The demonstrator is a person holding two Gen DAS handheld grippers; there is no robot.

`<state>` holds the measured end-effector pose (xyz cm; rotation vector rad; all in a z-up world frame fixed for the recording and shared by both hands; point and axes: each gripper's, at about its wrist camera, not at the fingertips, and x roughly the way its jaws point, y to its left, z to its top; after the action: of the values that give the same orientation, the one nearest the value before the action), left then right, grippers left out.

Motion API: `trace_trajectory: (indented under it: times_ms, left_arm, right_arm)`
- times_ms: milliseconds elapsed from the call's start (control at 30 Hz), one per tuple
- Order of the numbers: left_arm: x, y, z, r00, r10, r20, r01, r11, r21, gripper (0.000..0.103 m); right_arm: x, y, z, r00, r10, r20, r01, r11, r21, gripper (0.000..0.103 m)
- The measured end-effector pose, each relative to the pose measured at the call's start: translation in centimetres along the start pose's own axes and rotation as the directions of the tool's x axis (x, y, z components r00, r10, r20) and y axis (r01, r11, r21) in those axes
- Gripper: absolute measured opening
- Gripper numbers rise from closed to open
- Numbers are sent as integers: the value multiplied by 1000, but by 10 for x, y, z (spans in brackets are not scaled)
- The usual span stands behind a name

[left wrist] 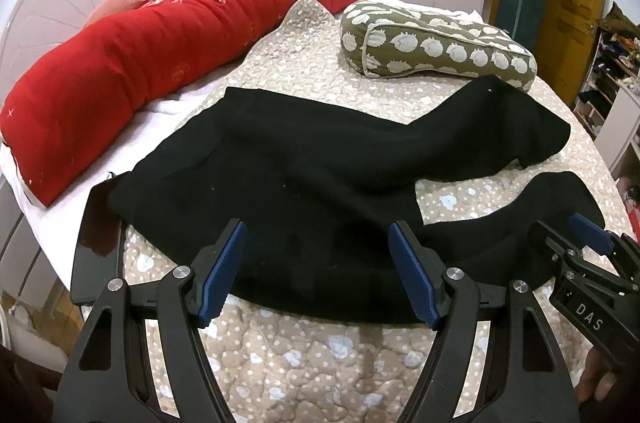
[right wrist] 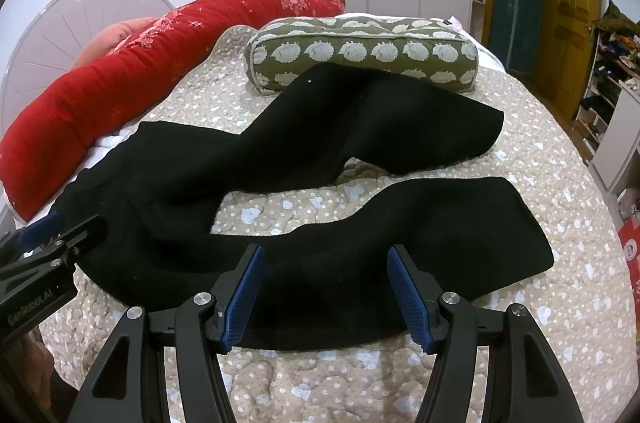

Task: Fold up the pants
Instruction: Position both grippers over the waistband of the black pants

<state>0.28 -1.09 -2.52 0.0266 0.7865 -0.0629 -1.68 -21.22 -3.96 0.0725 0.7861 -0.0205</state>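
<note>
Black pants (left wrist: pixel 304 175) lie spread flat on the quilted bed, waist to the left, the two legs splayed apart to the right. In the right wrist view the pants (right wrist: pixel 320 255) show the near leg running right and the far leg reaching the green pillow. My left gripper (left wrist: pixel 318 251) is open, hovering over the near edge of the waist part. My right gripper (right wrist: pixel 324 275) is open, hovering over the near leg. Each gripper shows at the edge of the other's view: the right one (left wrist: pixel 588 243), the left one (right wrist: pixel 52 235). Neither holds cloth.
A beige quilt with pale blue patches (left wrist: pixel 304 359) covers the bed. A long red bolster (left wrist: pixel 152 55) lies at the back left. A green patterned pillow (right wrist: pixel 360 55) lies behind the far leg. A black flat object (left wrist: pixel 96 239) sits at the bed's left edge. Shelves (right wrist: pixel 612 71) stand at right.
</note>
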Motion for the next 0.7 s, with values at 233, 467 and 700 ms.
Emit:
trace_trajectory:
  times_ms: [233,467,700]
  left_arm:
    - [1,1,0,1000,0,-3,0,1000,-4,74]
    - [1,7,1,1000,1,-8,-1,1000,-24,74]
    - [2,13,0,1000,-4,-15,4,999,-43,74]
  right_arm:
    - [0,0,1,1000,-2,6,2,1000,-6,62]
    - [2,2,2,1000,-13,-2,13,1000,-15,62]
    - [4,3,1,1000,-19,-6,19,1000,-24,62]
